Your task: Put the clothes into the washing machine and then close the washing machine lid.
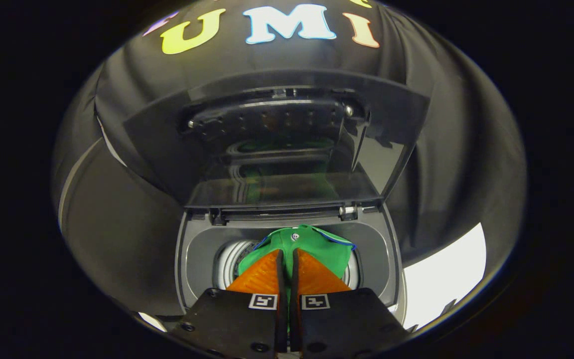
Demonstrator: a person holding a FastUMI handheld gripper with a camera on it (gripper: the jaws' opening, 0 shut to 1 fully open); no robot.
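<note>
A green garment (317, 244) with a blue trim hangs over the round drum opening (229, 262) of a grey top-loading washing machine (376, 259). My gripper (287, 255) is shut on the garment, its fingers (262, 276) pressed close together with a fold of green cloth between them. The cloth spreads just ahead of the fingers and down into the drum. The machine's dark glass lid (277, 144) stands raised behind the opening, and the green cloth is mirrored in it.
Black booth cloth (117, 224) surrounds the machine at the back and both sides. A bright white patch of floor (446, 279) shows to the right of the machine. The lid's hinge (348, 211) sits at the rear rim of the opening.
</note>
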